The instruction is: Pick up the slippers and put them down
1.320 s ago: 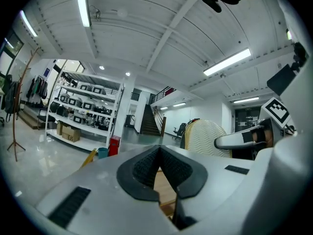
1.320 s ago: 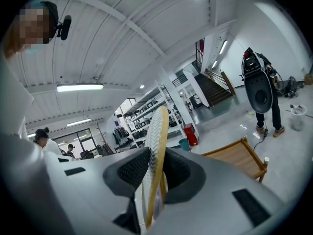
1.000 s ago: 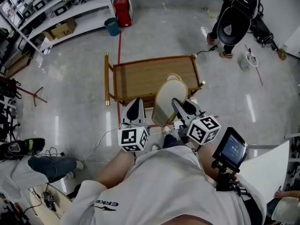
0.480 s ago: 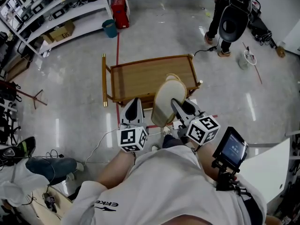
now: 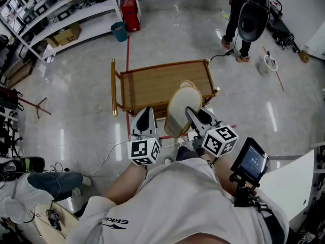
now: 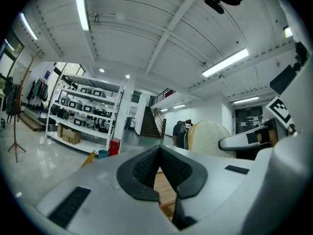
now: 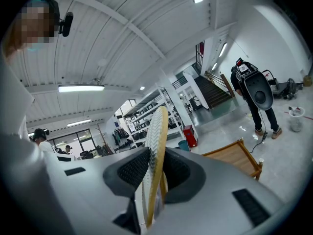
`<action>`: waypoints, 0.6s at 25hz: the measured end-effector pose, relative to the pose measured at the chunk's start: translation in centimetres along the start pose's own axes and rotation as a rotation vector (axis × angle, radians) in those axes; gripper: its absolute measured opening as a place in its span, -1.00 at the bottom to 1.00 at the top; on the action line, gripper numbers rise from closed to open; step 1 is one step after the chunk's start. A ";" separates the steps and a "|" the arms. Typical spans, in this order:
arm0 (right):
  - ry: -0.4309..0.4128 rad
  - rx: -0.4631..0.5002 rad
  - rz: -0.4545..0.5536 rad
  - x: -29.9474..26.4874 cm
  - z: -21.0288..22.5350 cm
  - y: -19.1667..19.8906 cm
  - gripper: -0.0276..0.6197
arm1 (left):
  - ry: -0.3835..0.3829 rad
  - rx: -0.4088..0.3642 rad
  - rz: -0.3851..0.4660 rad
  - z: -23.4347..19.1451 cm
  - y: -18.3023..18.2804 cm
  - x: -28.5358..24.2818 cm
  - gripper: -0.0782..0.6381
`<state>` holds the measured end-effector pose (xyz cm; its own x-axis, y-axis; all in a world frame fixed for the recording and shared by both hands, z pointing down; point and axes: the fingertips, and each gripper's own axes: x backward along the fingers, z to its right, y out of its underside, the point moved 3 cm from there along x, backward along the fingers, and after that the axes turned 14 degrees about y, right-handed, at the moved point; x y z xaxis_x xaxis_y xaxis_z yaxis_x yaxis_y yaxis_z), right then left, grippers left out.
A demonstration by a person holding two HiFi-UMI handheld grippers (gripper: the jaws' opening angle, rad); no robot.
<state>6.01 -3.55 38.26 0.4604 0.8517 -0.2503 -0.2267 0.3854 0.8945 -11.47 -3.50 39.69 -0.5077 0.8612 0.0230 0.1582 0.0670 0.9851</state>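
Over the near edge of the wooden cart (image 5: 152, 85), pale slipper (image 5: 184, 105) stands on edge, clamped in right gripper (image 5: 194, 116), left gripper (image 5: 146, 115) jaws together, apparently empty.

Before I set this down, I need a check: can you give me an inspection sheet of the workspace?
Surface: wooden table with a railed top, standing on the floor ahead of the tools.
Job's things: one slipper, held on edge with its ridged sole showing; a second cannot be made out.
Clutter: nothing seen on the table.
Tools: right tool shut on the slipper; left tool shut, nothing in it.
Cables: white cable on the floor near the table.
Surroundings: shelves, red box, blue bin, standing person, white bucket.
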 end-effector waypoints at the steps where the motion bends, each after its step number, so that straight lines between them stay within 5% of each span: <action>1: 0.000 0.000 -0.002 -0.1 0.0 0.1 -0.64 | -0.001 0.000 0.000 -0.1 0.1 0.0 -0.78; 15: -0.050 -0.010 -0.054 -3.4 -3.1 1.6 -0.64 | -0.078 0.016 -0.002 -3.6 0.4 3.4 -0.78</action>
<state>1.36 -4.74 39.39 0.5145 0.8108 -0.2791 -0.2086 0.4341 0.8764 -16.17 -2.40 40.80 -0.4403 0.8978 0.0072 0.1711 0.0760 0.9823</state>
